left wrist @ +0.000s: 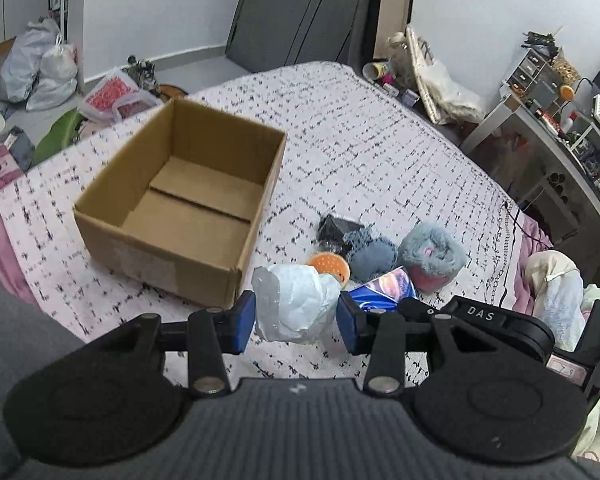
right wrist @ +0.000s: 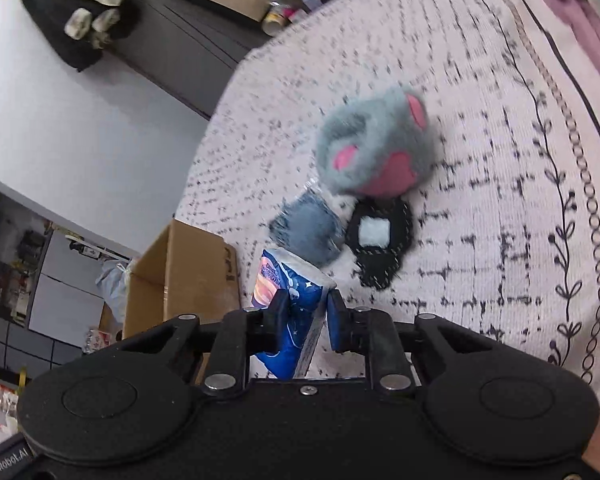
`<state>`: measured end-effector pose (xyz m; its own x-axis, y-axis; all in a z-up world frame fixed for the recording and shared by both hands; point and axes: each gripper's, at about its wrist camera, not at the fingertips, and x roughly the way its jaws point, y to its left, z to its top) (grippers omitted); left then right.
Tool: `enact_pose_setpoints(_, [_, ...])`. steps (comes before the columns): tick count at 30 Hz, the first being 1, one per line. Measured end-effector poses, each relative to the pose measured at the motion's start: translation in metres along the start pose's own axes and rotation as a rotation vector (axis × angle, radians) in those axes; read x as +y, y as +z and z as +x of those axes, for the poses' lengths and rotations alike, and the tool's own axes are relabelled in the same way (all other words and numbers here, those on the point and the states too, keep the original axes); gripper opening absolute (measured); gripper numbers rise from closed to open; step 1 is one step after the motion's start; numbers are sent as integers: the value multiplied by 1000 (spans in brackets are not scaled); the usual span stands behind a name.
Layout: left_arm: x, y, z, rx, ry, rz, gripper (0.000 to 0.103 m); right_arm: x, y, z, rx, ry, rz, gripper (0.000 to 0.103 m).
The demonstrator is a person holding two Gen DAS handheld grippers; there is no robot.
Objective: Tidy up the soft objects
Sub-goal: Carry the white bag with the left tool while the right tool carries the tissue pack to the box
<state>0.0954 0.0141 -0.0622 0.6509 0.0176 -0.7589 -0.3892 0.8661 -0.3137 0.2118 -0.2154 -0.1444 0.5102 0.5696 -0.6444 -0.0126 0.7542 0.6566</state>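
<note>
Grippers each carried one soft thing: the left gripper (left wrist: 296,322) clenched a white plastic bundle (left wrist: 298,304), the right gripper (right wrist: 308,318) pinched a blue tissue pack (right wrist: 290,320), seemingly bound for the empty cardboard box (left wrist: 140,236) left of them; plush toy (right wrist: 374,150) lay farther off.

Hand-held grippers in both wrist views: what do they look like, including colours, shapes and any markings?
The left hand-held gripper has a black body with two round discs, black link bars with silver pivot pins, and blue finger pads. The right hand-held gripper is built the same, with a screw at its centre. Seen from the left wrist view, its housing carries white "DAS" lettering and a pale label.
</note>
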Motion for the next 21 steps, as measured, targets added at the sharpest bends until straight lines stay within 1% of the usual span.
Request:
enact_pose_setpoints(3, [2, 6, -5, -16, -2, 14, 43, 7, 1, -7, -30, 13, -36, 20])
enact_pose_setpoints(13, [12, 27, -22, -58, 24, 46, 43, 26, 4, -33, -131, 57, -121, 20])
enact_pose_setpoints(21, [19, 44, -27, -80, 22, 62, 43, 38, 8, -38, -174, 72, -177, 20])
